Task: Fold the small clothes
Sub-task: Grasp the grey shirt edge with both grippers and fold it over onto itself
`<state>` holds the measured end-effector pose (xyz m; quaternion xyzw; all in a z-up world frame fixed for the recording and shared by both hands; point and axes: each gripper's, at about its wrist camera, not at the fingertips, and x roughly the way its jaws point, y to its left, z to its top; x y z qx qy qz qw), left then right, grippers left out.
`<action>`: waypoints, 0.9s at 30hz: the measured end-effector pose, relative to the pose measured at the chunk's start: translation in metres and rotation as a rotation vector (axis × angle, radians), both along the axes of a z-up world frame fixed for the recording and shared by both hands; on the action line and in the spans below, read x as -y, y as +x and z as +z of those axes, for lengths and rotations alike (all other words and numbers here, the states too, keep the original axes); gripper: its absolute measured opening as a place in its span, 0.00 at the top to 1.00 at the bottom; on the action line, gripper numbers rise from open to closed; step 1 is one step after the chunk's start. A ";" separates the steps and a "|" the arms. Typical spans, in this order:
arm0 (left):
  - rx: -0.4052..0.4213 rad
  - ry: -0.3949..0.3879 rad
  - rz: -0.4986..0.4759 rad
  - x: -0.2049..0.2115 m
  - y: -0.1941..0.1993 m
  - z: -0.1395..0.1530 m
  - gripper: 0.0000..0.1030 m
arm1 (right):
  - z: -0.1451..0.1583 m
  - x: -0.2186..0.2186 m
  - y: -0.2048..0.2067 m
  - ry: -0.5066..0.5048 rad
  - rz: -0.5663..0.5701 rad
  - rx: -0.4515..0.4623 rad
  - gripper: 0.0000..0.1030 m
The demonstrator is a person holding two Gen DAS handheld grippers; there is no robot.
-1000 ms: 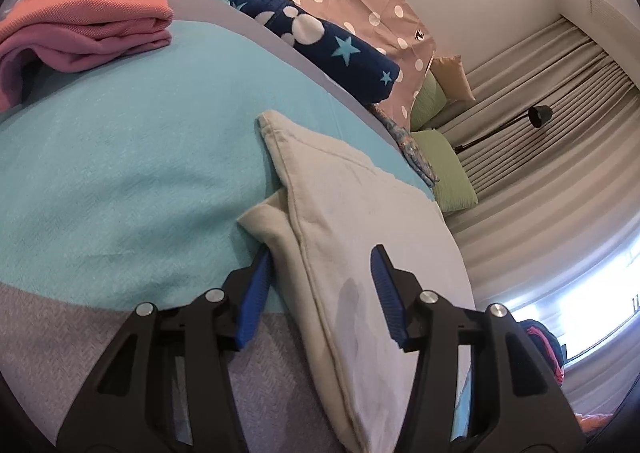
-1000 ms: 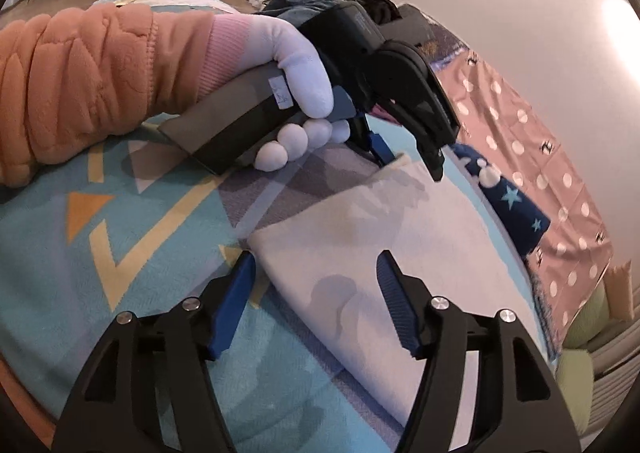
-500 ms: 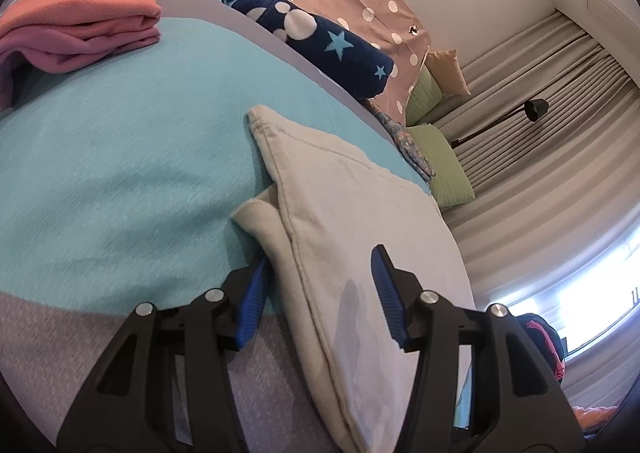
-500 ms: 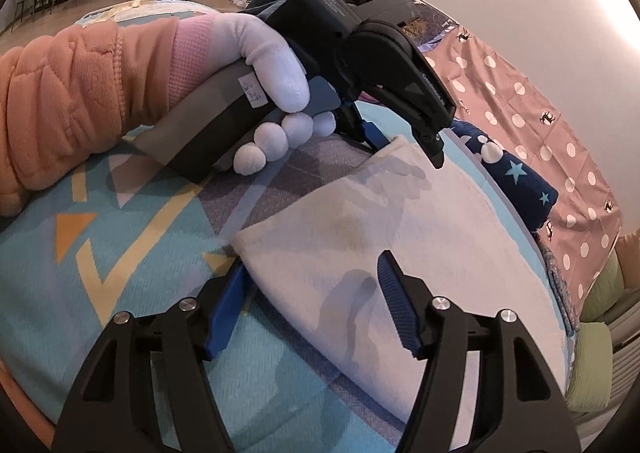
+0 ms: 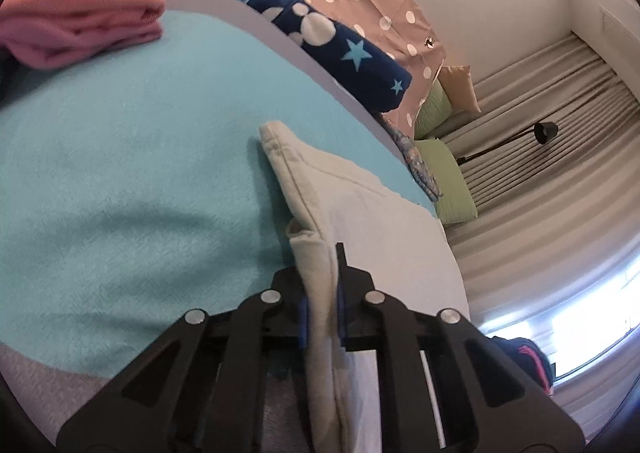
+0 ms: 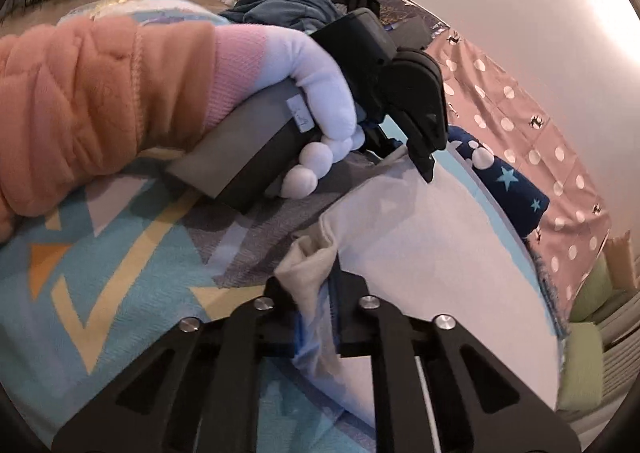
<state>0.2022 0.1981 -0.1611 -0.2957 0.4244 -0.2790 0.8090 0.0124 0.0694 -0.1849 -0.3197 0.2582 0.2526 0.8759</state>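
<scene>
The left gripper [image 5: 320,305], spread around the cloth's [image 5: 372,237] hem half a second ago, is now clamped on it at lower centre; the right gripper [image 6: 316,317] has likewise pinched its corner. The cloth is spread on the blanket [image 5: 120,173]. With both edges secured, lifting into a fold is judged next

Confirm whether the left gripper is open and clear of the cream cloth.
No: the left gripper is shut on the cream cloth, its edge pinched between the fingers.
</scene>
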 end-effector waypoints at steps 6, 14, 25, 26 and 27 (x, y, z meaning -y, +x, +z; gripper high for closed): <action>0.017 0.021 -0.015 0.009 0.006 0.022 0.90 | 0.033 0.026 -0.002 0.137 -0.030 0.037 0.96; 0.057 0.058 -0.049 0.042 0.010 0.060 0.90 | 0.065 0.082 0.001 0.348 -0.110 0.001 0.97; 0.059 0.158 -0.081 0.112 0.018 0.088 0.91 | 0.072 0.171 0.002 0.584 -0.226 -0.046 0.97; 0.056 0.165 -0.081 0.118 0.018 0.089 0.91 | 0.071 0.177 0.002 0.599 -0.231 -0.051 0.97; 0.055 0.176 -0.082 0.126 0.019 0.091 0.91 | 0.070 0.185 0.002 0.616 -0.238 -0.056 0.97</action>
